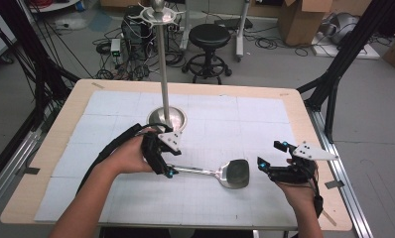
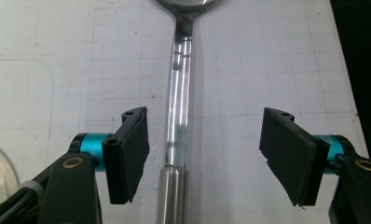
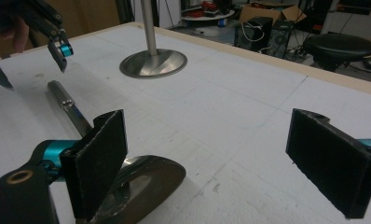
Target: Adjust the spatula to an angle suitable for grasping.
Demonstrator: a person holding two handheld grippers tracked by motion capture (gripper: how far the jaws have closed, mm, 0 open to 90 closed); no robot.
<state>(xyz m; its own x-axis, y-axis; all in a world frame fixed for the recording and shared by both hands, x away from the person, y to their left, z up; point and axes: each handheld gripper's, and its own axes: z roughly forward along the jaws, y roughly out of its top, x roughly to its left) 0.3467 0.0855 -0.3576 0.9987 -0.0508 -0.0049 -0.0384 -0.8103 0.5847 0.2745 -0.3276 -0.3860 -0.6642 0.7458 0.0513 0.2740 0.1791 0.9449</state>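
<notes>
My left tool (image 1: 168, 166) open over the spatula (image 1: 225, 173) handle, pads clear in its own view, my right tool (image 1: 273, 159) open near the blade, high view adds the stand (image 1: 166, 116) on the worktop (image 1: 265, 119).

The spatula (image 1: 220, 173) is polished metal, mirror-bright on blade and handle. The stand (image 1: 164, 74) is brushed, glossy steel. A matt white gridded sheet (image 1: 245, 129) covers the pale wooden bench (image 1: 74, 101). The left gripper (image 2: 204, 149) has dull, rough black jaws.
</notes>
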